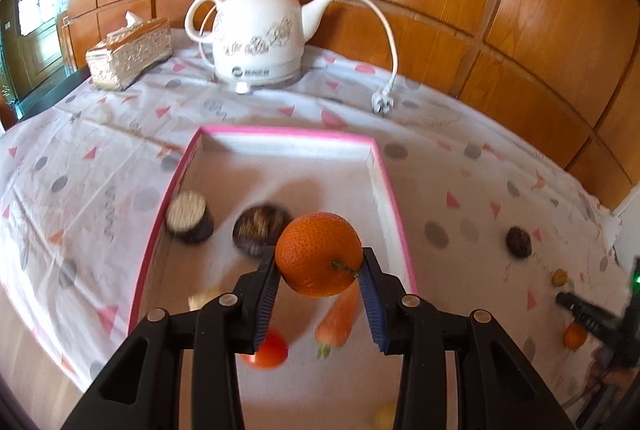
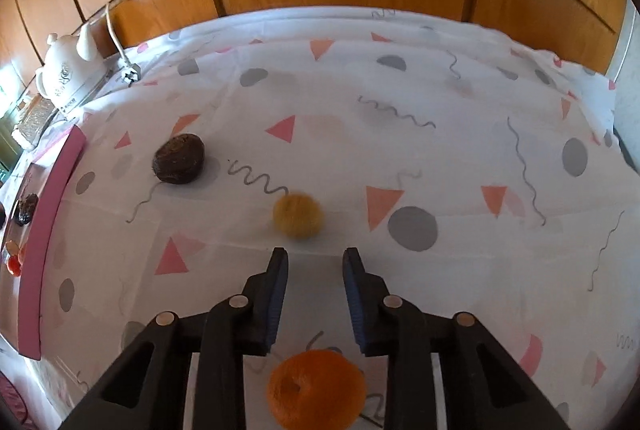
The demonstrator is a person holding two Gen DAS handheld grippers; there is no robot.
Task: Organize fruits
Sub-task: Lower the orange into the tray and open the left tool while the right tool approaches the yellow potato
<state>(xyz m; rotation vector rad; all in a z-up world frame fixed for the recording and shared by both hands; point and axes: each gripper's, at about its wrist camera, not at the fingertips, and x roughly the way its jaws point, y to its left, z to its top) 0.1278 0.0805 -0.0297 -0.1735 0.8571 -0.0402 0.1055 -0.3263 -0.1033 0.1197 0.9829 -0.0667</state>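
My left gripper (image 1: 319, 255) is shut on a large orange (image 1: 320, 254), held above the pink-rimmed white box (image 1: 280, 131). Two dark brown fruits (image 1: 188, 216) (image 1: 260, 230), a carrot (image 1: 338, 318) and a red fruit (image 1: 270, 350) lie in the box. My right gripper (image 2: 316, 254) stands open over the cloth with nothing between its fingers. A blurred yellow fruit (image 2: 298, 215) lies just beyond its tips. A small orange (image 2: 316, 386) rests on the cloth under the gripper's body. Farther left sits a dark brown fruit (image 2: 179, 159).
A white kettle (image 1: 260, 30) with its cord and plug (image 1: 382, 102) stands at the back, beside a tissue box (image 1: 128, 52). Wooden wall panels close off the far side. The box's pink wall (image 2: 44, 230) runs along the left of the right wrist view.
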